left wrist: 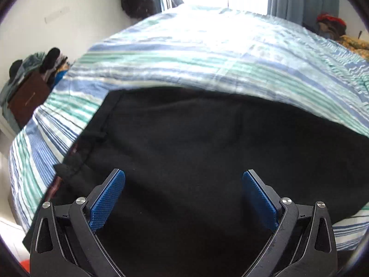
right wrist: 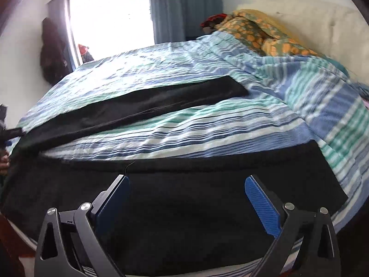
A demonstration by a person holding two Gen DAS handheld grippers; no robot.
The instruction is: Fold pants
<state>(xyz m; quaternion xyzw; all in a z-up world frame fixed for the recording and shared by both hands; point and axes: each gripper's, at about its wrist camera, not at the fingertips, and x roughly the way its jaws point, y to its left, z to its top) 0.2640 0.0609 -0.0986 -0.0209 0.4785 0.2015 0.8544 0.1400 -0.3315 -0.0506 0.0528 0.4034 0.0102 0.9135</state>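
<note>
Black pants lie spread on a bed with a blue, green and white striped cover. In the left wrist view the waistband end fills the lower frame, and my left gripper hovers over it, open and empty. In the right wrist view the near leg lies across the front of the bed and the far leg stretches diagonally up to the right. My right gripper is open and empty above the near leg's far edge.
A flowered pillow and white headboard stand at the right. A window with grey-blue curtains is behind the bed. A cluttered brown box sits left of the bed. The left gripper's edge shows at far left.
</note>
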